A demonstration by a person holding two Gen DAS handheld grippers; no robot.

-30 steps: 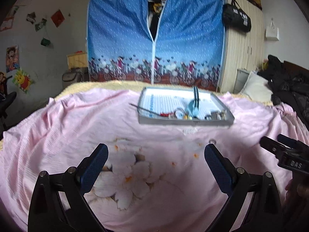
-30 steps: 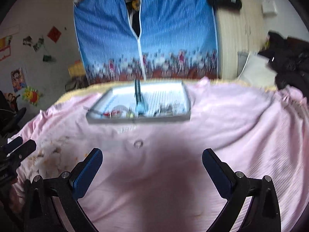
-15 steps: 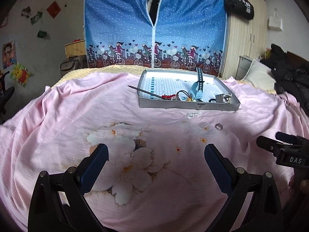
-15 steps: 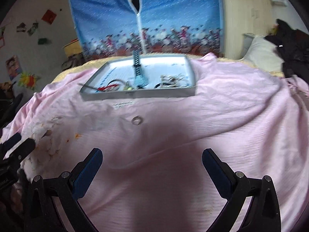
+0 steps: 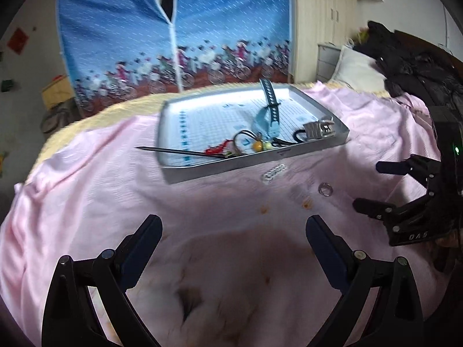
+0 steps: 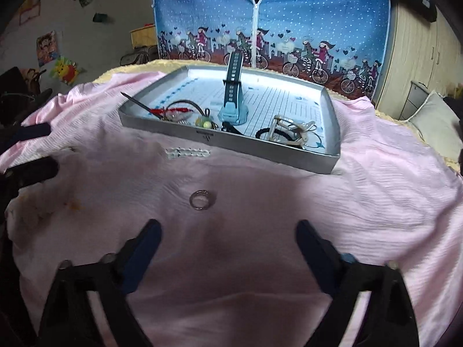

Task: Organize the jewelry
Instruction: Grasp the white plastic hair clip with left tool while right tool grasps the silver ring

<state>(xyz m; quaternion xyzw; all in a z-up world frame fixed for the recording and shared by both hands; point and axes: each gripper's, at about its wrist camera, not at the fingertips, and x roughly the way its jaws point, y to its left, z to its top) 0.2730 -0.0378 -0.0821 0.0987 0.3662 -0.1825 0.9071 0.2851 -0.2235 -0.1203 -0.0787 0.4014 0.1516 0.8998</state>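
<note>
Now: ring (image 6: 199, 199) just ahead of R gripper (image 6: 227, 235), jaws wide.

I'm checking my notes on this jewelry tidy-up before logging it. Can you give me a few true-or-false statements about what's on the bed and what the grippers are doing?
1. The ring lies inside the tray. False: it lies on the pink sheet, in front of the tray.
2. Both the left gripper and the right gripper are open and hold nothing. True.
3. The blue watch is in the tray, its strap standing up. True.
4. The small beaded piece is in the right gripper's grasp. False: it lies on the sheet just in front of the tray.
5. The dark stick pokes out over the tray's edge. True.
</note>
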